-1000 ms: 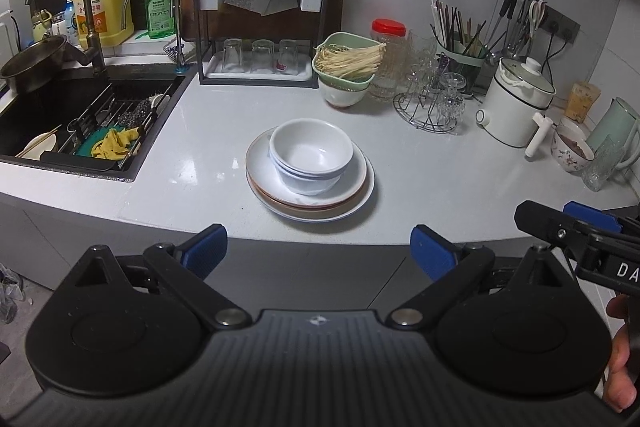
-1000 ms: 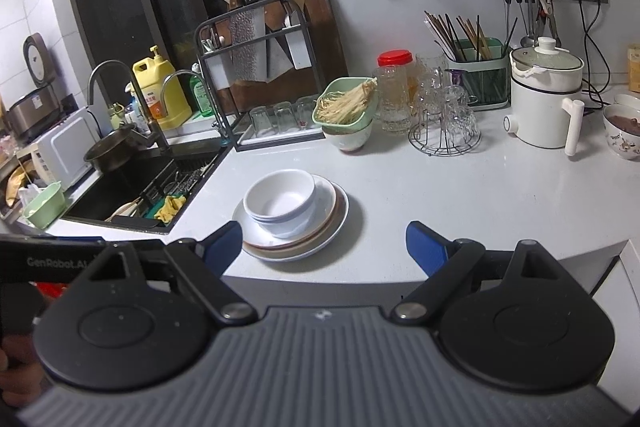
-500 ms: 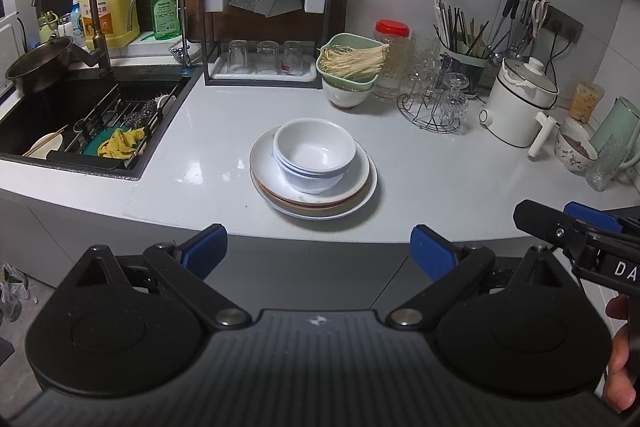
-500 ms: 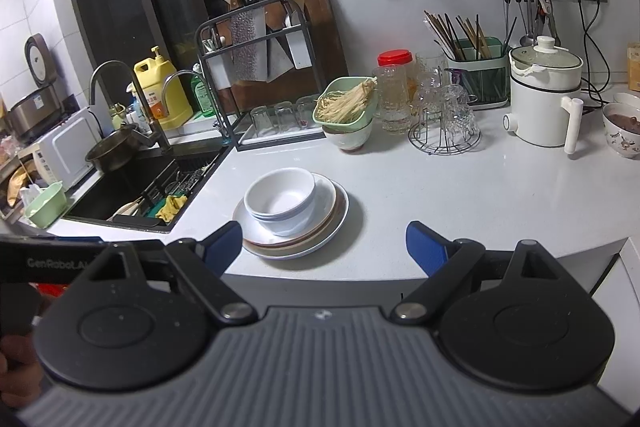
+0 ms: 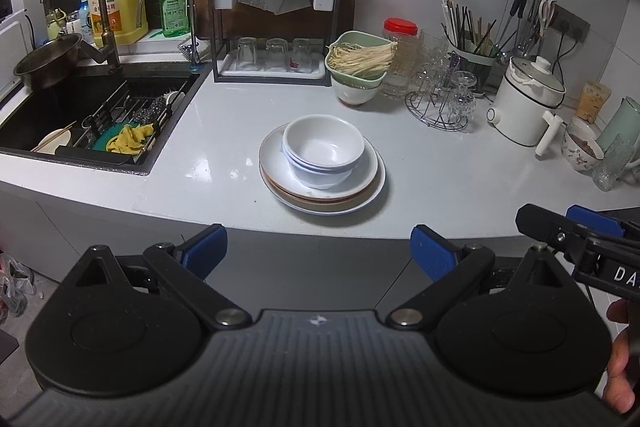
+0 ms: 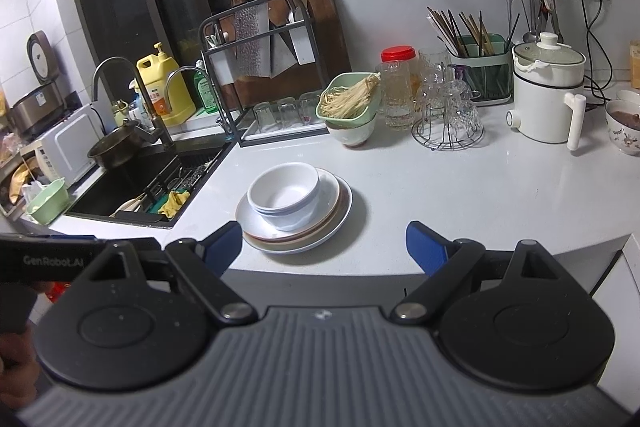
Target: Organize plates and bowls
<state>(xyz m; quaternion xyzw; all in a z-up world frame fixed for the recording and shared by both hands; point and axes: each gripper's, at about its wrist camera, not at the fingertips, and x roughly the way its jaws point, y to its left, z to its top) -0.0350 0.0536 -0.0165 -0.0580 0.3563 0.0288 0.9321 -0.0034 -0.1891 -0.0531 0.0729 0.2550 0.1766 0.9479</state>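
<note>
- Both cameras are drawing slightly closer to the stack than a second ago.
- Nested white bowls (image 5: 323, 151) are sitting on stacked plates (image 5: 360, 193), mid-counter (image 5: 440, 179).
- Left hand-held gripper (image 5: 319, 247) and right hand-held gripper (image 6: 324, 243) are hovering spread wide, gripping nothing.

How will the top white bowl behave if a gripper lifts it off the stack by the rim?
The top bowl looks glazed and glossy, so its rim is probably slippery and chips easily. It sits nested in other bowls, so the one below may drag up with it. The plates under it are stacked off-centre and could shift.
</note>
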